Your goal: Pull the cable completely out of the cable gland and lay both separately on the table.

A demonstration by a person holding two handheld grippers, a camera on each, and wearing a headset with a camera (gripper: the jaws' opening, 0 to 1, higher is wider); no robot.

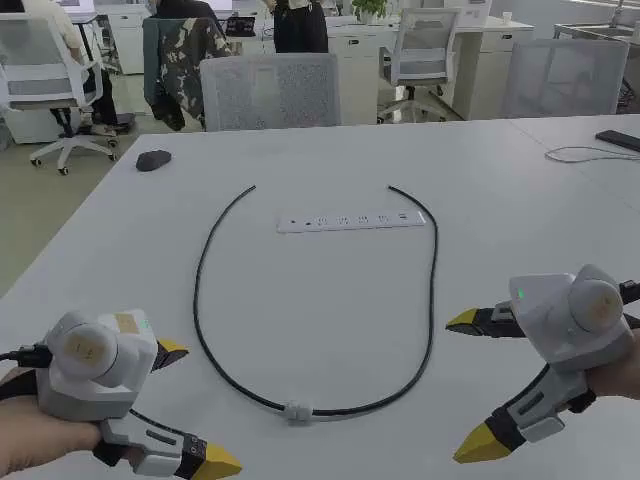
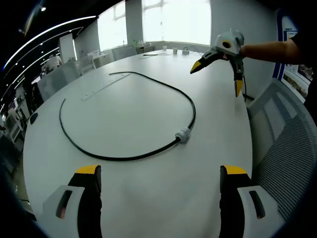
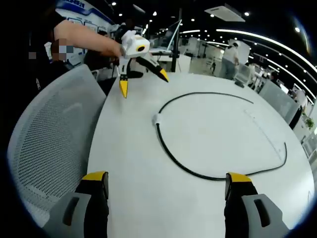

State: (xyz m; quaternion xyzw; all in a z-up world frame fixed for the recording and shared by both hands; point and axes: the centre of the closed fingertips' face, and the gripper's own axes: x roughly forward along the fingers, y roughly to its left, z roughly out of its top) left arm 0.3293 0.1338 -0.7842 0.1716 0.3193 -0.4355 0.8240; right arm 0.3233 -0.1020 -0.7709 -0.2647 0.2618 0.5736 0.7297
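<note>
— What is seen?
— The cable (image 1: 200, 300) is looped on the surface (image 1: 330, 290), with the gland (image 1: 298, 411) at its near bend. The left tool (image 1: 200, 407) and right tool (image 1: 465, 387) are held spread, empty.
— Risk?
— The gland could be dragged along if left unclamped.

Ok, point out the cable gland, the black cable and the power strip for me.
cable gland (image 1: 298, 411), head view, middle of its white body.
black cable (image 1: 197, 290), head view, left side of the loop.
power strip (image 1: 350, 221), head view, middle of its top face.
</note>
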